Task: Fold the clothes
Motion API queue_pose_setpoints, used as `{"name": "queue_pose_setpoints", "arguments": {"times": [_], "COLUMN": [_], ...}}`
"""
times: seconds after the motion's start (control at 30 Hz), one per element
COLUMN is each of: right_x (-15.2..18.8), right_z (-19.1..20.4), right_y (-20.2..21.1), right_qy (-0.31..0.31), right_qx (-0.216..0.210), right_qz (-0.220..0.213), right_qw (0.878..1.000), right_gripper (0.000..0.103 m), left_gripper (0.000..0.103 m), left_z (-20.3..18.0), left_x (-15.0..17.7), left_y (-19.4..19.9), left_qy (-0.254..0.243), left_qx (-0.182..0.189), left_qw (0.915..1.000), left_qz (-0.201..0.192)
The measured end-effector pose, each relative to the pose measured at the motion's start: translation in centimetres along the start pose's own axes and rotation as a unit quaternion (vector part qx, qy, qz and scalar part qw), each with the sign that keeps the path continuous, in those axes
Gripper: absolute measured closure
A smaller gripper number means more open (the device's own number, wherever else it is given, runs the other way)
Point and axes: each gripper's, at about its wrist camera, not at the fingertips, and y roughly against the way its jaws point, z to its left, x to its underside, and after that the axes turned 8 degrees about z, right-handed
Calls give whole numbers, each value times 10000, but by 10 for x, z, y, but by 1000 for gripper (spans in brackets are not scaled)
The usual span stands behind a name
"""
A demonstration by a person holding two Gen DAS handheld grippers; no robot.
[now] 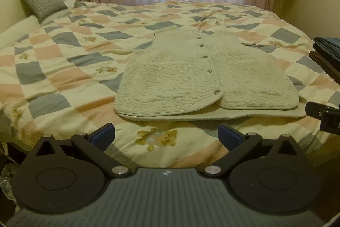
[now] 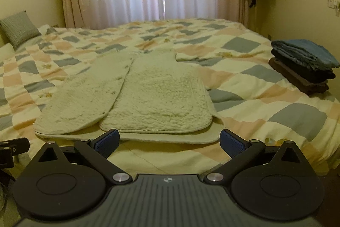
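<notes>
In the left wrist view no writing can be read; only a small pale mark sits on the grey body of the left gripper [image 1: 166,135], too small to make out. Its jaws are spread wide and hold nothing, above the near edge of the bed [image 1: 53,69]. The fleece vest [image 1: 180,78] lies flat and buttoned on the quilt just beyond them, its row of buttons [image 1: 205,56] plain to see. A stack of folded clothes [image 1: 328,56] is cut off at the right edge, and part of the right gripper pokes in below it.

The right wrist view shows that stack [image 2: 303,65] whole, well apart from the vest [image 2: 131,95], plus a wall socket [image 2: 332,3] with unreadable detail. The right gripper [image 2: 169,143] is likewise spread and empty. The buttons are barely visible here.
</notes>
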Motion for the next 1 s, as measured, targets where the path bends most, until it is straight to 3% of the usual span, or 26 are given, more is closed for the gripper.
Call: {"name": "queue_pose_setpoints", "arguments": {"times": [0.63,1.0], "right_x": [-43,-67], "right_z": [19,22], "right_y": [-90,-139], "right_qy": [226,276], "right_qx": [294,360], "right_qz": [777,1043], "right_qw": [9963,9935], "right_gripper": [0,0], "left_gripper": [1,1], "left_z": [16,26], "left_x": [-41,-72], "left_y": [-98,-146], "left_qy": [52,103], "left_qx": [85,184], "left_qw": [9977,9970], "left_qz": [676,749]}}
